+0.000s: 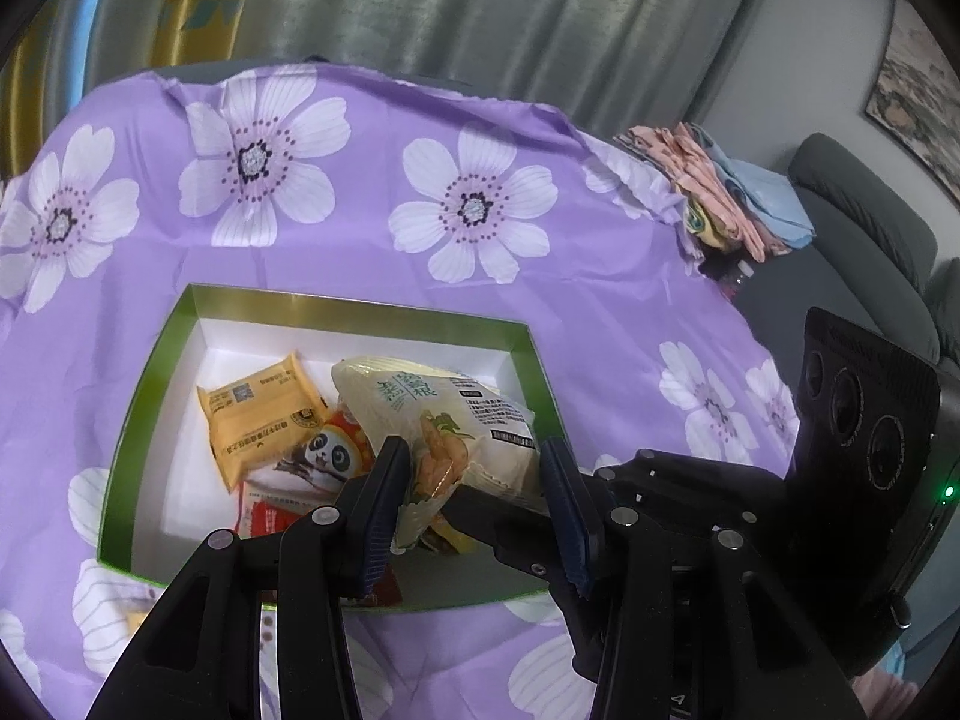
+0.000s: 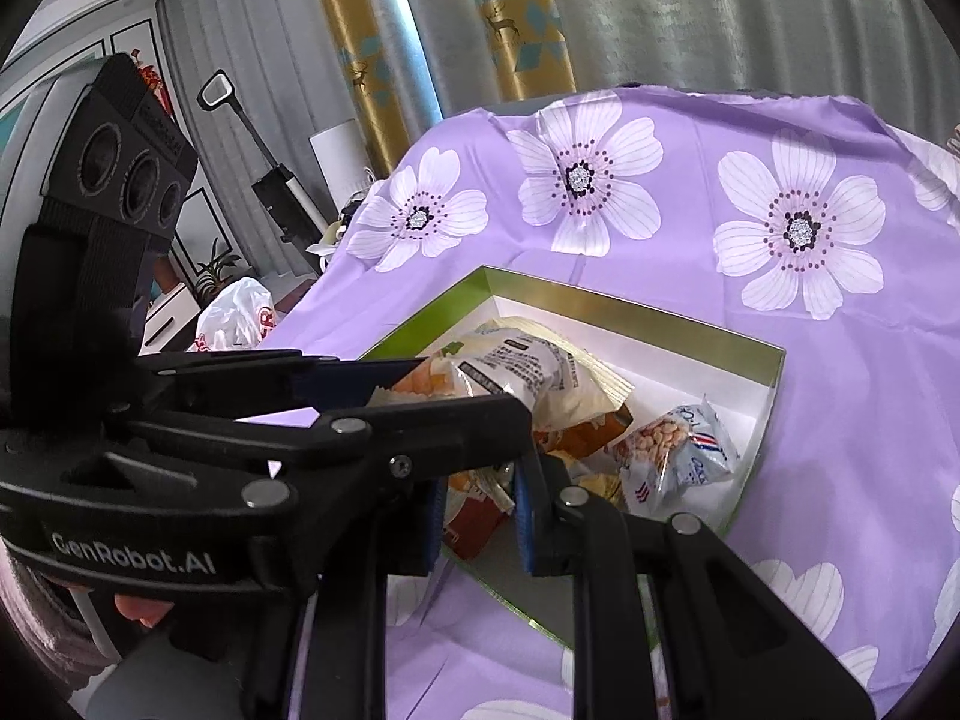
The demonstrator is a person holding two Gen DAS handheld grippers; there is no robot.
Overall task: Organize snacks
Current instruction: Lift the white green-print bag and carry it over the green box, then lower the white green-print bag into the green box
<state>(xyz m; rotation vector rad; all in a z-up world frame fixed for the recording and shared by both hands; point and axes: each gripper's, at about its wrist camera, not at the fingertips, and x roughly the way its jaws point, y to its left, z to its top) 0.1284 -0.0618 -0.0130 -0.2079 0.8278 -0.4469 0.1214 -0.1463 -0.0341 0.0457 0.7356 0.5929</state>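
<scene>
- The purple flowered tablecloth (image 1: 372,276) fills most of both my views, draped over the table with curtains (image 1: 480,0) behind it.
- The green-rimmed box (image 1: 180,324) with a white inside sits on the cloth: lower centre in the left wrist view, centre right (image 2: 762,372) in the right wrist view. This is where the snacks are gathered.
- My left gripper (image 1: 474,498) comes up from the bottom of its frame, above the box's near side. Its fingers are partly apart and pinch the lower end of the white snack bag (image 1: 432,408), which rises between the pads, tilted up and back over the box.
- In the right wrist view that same white bag (image 2: 534,360) shows in the middle of the frame, with the left gripper reaching in from the left edge.
- My right gripper (image 2: 480,516) sits at lower centre of its frame, over the near corner of the box. Its blue pads are nearly together; crumpled wrapping shows in the narrow gap, but I cannot tell whether it is gripped or simply lies behind.
- An orange packet (image 1: 258,414) lies flat in the left part of the box.
- A panda-print packet (image 1: 318,462) lies just beside it, partly under the white bag.
- A blue-and-white bag of nuts (image 2: 678,450) lies in the right part of the box.
- Folded cloths (image 1: 720,192) are stacked at the table's right edge.
</scene>
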